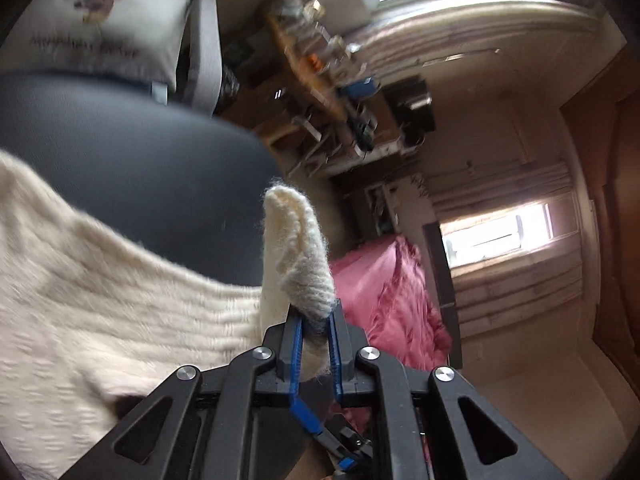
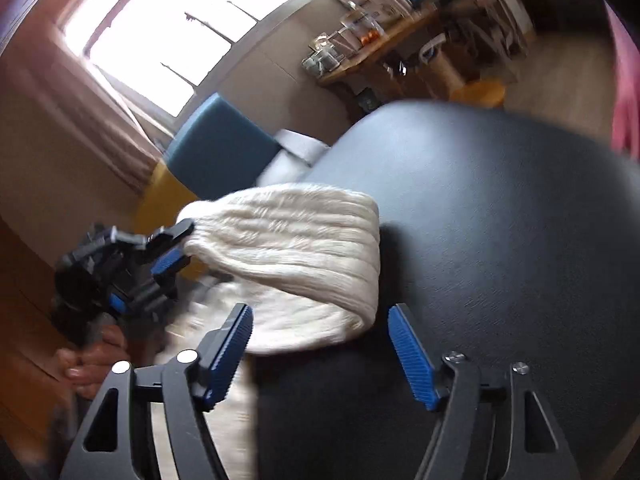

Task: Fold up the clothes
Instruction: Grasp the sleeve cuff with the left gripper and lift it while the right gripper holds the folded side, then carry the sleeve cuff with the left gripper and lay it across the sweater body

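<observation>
Item: cream knitted garment (image 2: 304, 240), ribbed, fuzzy; location: on the dark desk (image 2: 500, 220), one part raised and doubled over in a rolled bend, the rest trailing off the desk's near edge toward the person; in the left wrist view a bunched end of the garment stands up out of the grip while the main body (image 1: 100, 300) spreads to the left over the desk (image 1: 140, 168).

Left tongs (image 1: 316, 320): pressed together on the bunched end of the garment, holding it lifted; seen from the right wrist view as a black and blue unit (image 2: 176, 248) with a hand (image 2: 92, 364) beneath it.

Right tongs (image 2: 320, 344): spread wide, nothing between the pads, poised just beside the lower edge of the rolled bend.

Stage, as judged: a fold in progress, one end carried, the other side free.

Risks, as judged: the grip sits on a small wad of loose knit, so the yarn may stretch or slip out and drop the fold; with only one side held, the layer may land skewed or twisted; the part hanging off the desk's edge may drag the whole piece down; both views are motion-blurred, suggesting speed that could fling the bend open.

Surroundings: pink bedding (image 1: 392, 292); printed cushion (image 1: 108, 28); bright window (image 2: 180, 36); cluttered shelves (image 1: 320, 64).
</observation>
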The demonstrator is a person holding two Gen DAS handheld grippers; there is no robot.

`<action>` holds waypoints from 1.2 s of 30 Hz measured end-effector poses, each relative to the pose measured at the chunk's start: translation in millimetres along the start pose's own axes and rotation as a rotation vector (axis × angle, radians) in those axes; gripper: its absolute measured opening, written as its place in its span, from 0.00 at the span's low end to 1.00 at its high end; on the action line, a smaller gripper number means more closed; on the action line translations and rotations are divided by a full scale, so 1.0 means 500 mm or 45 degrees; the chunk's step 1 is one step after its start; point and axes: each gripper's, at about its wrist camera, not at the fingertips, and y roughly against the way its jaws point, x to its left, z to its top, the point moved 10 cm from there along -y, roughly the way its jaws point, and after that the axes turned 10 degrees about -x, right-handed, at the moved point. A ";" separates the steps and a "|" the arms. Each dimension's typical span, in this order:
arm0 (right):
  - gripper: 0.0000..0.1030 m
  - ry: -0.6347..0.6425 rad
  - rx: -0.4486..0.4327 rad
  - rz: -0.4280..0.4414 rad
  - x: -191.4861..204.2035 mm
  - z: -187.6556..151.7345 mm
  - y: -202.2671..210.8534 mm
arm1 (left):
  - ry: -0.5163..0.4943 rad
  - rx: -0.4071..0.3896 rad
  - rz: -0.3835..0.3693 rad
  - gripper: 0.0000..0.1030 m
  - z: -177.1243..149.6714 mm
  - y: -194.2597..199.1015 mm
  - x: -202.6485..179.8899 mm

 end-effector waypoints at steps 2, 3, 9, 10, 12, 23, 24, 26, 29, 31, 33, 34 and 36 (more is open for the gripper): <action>0.84 -0.261 0.000 0.151 0.006 -0.001 -0.002 | -0.010 -0.072 -0.005 0.10 0.046 0.061 -0.012; 0.88 -0.383 0.001 0.220 0.013 -0.011 -0.012 | -0.025 -0.110 -0.004 0.10 0.066 0.095 -0.016; 1.00 -0.767 0.066 0.435 0.082 -0.076 -0.091 | -0.100 -0.326 0.005 0.10 0.174 0.313 -0.019; 1.00 -0.776 0.086 0.440 0.099 -0.090 -0.109 | -0.108 -0.356 0.012 0.10 0.182 0.351 -0.010; 1.00 -0.795 0.124 0.449 0.133 -0.118 -0.145 | -0.103 -0.398 0.030 0.10 0.196 0.412 0.015; 1.00 -0.702 0.215 0.288 0.244 -0.218 -0.318 | 0.056 -0.537 0.208 0.10 0.175 0.630 0.296; 1.00 -0.676 0.207 0.266 0.245 -0.218 -0.325 | 0.079 -0.546 0.235 0.10 0.169 0.646 0.333; 1.00 -0.640 0.235 0.241 0.249 -0.229 -0.331 | 0.119 -0.546 0.317 0.10 0.152 0.670 0.414; 1.00 -0.566 0.248 0.174 0.244 -0.247 -0.346 | 0.161 -0.499 0.450 0.10 0.116 0.681 0.527; 1.00 -0.520 0.254 0.128 0.234 -0.259 -0.356 | 0.190 -0.455 0.533 0.10 0.089 0.679 0.600; 1.00 -0.449 0.248 0.099 0.233 -0.266 -0.360 | 0.259 -0.415 0.519 0.11 0.066 0.673 0.650; 1.00 -0.400 0.248 0.085 0.238 -0.270 -0.361 | 0.336 -0.405 0.464 0.12 0.055 0.675 0.671; 1.00 -0.289 0.267 0.049 0.241 -0.282 -0.362 | 0.458 -0.409 0.370 0.17 0.041 0.690 0.698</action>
